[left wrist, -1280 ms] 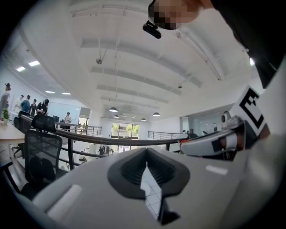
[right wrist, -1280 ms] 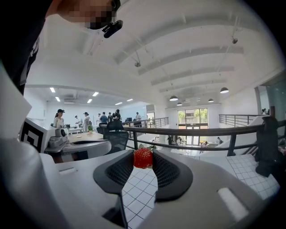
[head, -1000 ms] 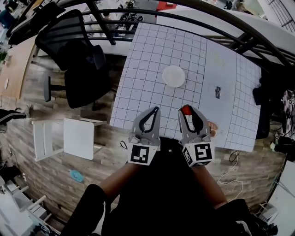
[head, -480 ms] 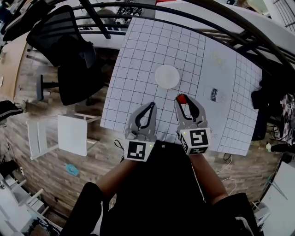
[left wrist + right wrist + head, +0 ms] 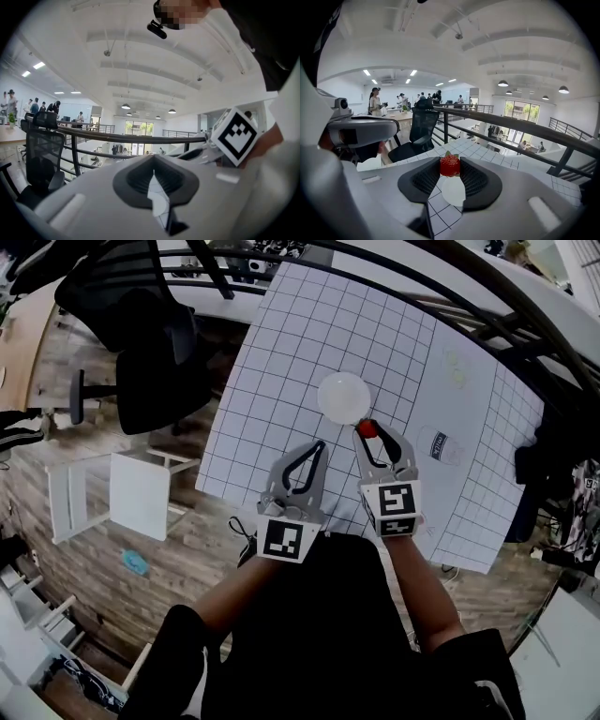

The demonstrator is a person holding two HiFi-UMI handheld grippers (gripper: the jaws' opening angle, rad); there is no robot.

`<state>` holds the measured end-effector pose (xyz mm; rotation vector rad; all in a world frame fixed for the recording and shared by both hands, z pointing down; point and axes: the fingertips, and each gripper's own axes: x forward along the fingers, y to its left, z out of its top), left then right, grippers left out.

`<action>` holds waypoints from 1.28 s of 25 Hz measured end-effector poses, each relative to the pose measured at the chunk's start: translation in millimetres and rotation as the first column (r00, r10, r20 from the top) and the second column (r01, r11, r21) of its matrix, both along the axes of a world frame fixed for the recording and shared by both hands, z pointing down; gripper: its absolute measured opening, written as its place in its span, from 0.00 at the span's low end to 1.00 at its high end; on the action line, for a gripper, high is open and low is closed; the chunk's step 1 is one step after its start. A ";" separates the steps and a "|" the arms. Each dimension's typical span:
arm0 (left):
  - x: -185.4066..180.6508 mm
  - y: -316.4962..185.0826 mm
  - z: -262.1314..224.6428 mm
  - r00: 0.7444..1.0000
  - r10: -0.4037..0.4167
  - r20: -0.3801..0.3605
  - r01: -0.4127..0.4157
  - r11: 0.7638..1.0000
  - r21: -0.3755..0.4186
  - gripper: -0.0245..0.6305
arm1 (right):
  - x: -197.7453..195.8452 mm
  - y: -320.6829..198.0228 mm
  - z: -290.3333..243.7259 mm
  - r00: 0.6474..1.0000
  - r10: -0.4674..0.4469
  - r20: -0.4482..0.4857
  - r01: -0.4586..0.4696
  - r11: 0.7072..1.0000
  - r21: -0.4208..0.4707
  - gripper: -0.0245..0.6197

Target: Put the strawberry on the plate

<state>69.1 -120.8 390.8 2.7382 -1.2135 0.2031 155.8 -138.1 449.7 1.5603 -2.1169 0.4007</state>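
A black chair (image 5: pixel 155 362) stands beside the table (image 5: pixel 281 362). Your right claw (image 5: pixel 368 431) grasps the strawberry (image 5: pixel 367 427) between its tips, beside the plate (image 5: pixel 341 396).

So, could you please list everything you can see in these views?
table: one, white grid top, centre
plate: one, white, on the table ahead of the tools
strawberry: one, red, in the right tool, by the plate's near edge
labelled item: one, pale, on the table at right, too small to identify
chair: one, black, left of the table
stand: one, white, on the wooden floor
railing: one, dark, beyond the table
left tool: grey, shut, empty
right tool: grey, shut on the strawberry
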 end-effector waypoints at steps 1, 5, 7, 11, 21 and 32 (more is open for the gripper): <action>1.8 -1.4 1.8 1.000 0.002 0.004 -0.002 1.000 0.001 0.05 | 1.8 -2.8 5.3 1.000 -0.003 -0.001 0.003 1.000 -0.014 0.24; 4.2 -7.1 9.7 1.000 -0.018 0.005 0.018 1.000 -0.017 0.05 | 5.3 -11.6 24.4 1.000 -0.020 -0.001 0.020 0.998 -0.060 0.24; 1.9 -9.6 12.8 0.999 -0.042 -0.009 0.041 0.998 -0.040 0.05 | 3.9 -17.8 30.4 0.999 -0.033 0.010 0.033 0.997 -0.064 0.24; -0.9 -16.3 21.9 0.998 -0.060 -0.007 0.060 0.996 -0.059 0.05 | 1.5 -29.3 48.6 0.998 -0.063 -0.008 0.062 0.995 -0.074 0.24; -11.5 -33.7 45.6 0.995 -0.101 0.004 0.101 0.990 -0.102 0.05 | 8.4 -51.1 88.3 0.995 -0.088 -0.040 0.081 0.987 -0.137 0.24; -11.6 -38.3 50.7 0.997 -0.072 0.037 0.074 0.995 -0.062 0.05 | 13.0 -60.7 140.3 0.990 -0.115 -0.083 0.095 0.972 -0.214 0.24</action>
